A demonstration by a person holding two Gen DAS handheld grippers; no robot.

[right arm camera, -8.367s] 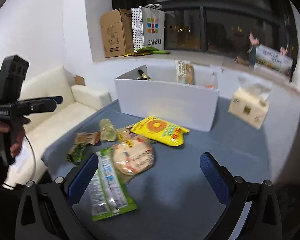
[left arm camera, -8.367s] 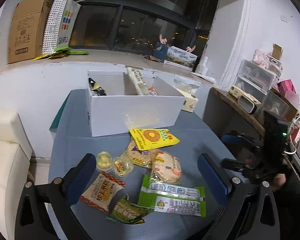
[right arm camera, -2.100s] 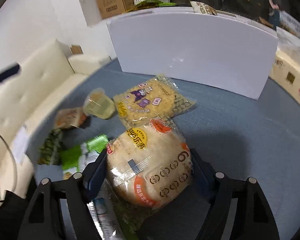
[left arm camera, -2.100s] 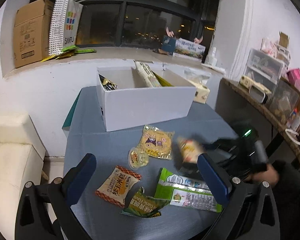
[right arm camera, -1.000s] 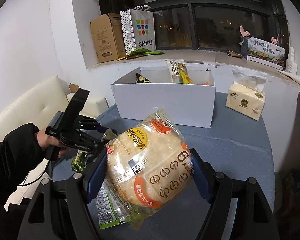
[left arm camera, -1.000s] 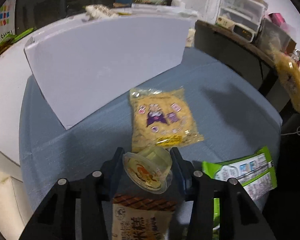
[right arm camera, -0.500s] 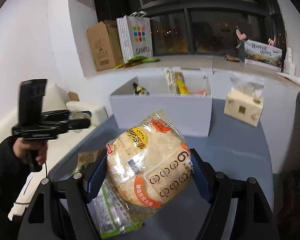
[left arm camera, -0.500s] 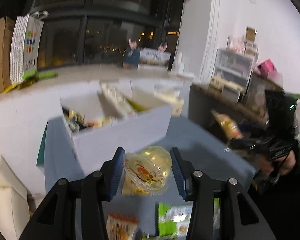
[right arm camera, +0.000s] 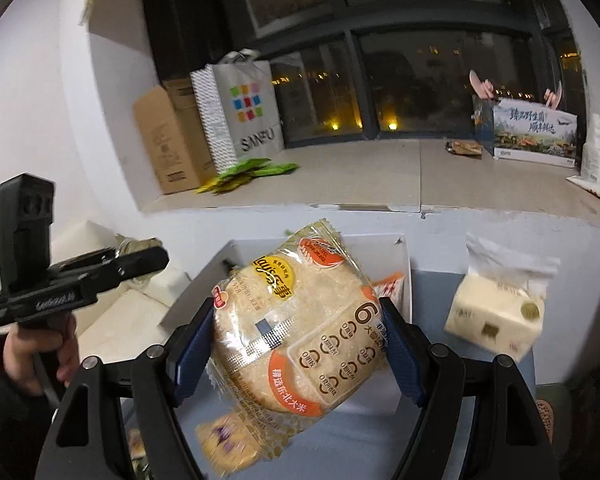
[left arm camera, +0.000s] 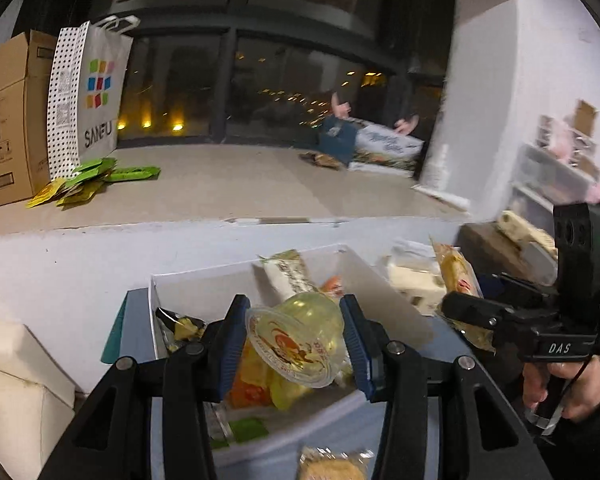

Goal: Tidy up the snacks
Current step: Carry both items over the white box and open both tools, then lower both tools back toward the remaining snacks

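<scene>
Left wrist view: left gripper (left arm camera: pixel 295 340) jaws clamped on jelly cup (left arm camera: pixel 296 340), held above white box (left arm camera: pixel 384 304). Right gripper (right arm camera: pixel 298 354) jaws pinch rice cracker pack (right arm camera: pixel 296 332) (also airborne) over box. Step: carry-to-box. Next, likely: lower, release each into compartment.

Dark windows (left arm camera: pixel 260 92) showed city lights — below them ran a beige sill (right arm camera: pixel 380 176), white walls (left arm camera: pixel 500 80) and a cream sofa (left arm camera: pixel 12 380).
</scene>
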